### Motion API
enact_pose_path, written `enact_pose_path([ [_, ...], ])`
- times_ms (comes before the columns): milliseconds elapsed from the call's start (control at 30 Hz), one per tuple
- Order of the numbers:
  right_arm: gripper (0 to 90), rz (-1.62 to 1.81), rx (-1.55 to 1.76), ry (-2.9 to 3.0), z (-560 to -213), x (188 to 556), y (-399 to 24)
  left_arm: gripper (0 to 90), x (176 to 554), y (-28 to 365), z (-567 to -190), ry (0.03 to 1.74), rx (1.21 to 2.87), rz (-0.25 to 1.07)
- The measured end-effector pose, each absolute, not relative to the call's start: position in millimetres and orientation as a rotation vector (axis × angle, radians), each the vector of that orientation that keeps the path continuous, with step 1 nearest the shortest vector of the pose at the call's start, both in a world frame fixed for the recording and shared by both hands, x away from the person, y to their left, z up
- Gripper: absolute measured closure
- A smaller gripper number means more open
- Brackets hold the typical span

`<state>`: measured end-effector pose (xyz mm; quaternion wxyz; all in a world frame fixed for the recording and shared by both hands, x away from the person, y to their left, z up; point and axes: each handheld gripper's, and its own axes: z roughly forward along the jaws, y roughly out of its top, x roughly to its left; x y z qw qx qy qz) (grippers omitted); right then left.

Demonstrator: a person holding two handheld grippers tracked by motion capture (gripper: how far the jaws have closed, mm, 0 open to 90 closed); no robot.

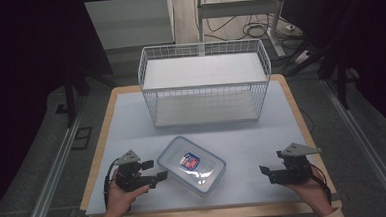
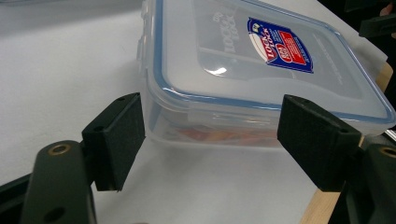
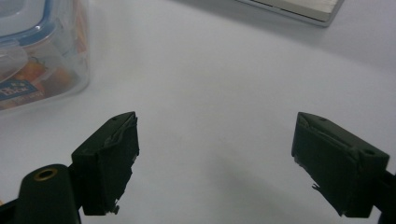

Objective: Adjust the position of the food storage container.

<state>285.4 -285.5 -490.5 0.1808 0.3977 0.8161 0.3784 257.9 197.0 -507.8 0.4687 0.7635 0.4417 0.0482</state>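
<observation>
A clear plastic food box (image 1: 192, 164) with a blue-sealed lid and a blue-red label lies flat on the white table, near the front. In the left gripper view the box (image 2: 261, 70) has something orange inside. My left gripper (image 1: 160, 176) is open at the box's left end, its jaws spread wide just short of the near wall and lid latch (image 2: 210, 142). My right gripper (image 1: 263, 170) is open too, apart from the box, to its right, over bare table (image 3: 215, 149). The box's corner (image 3: 42, 51) sits at the upper left of the right gripper view.
A white wire basket (image 1: 204, 83) stands behind the box at the table's far half. The table's wooden edge (image 1: 206, 214) runs close under both hands. Dark floor, rails and cables surround the table.
</observation>
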Motion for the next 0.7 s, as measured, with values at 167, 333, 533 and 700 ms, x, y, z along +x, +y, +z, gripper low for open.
enact_pose_path([
  [167, 15.4, 1.062, 1.125, 2.313, -492, 287, -285, 22.9, 258, 197, -508, 1.083, 1.872, 0.118],
  [333, 15.7, 1.037, 1.130, 2.329, -495, 287, -285, 24.3, 257, 200, -504, 1.065, 1.863, 0.119],
  [533, 16.0, 1.045, 1.135, 2.323, -496, 288, -286, 25.5, 254, 204, -497, 1.052, 1.847, 0.126],
  [700, 16.4, 1.047, 1.133, 2.325, -496, 287, -285, 27.5, 252, 208, -494, 1.044, 1.845, 0.124],
])
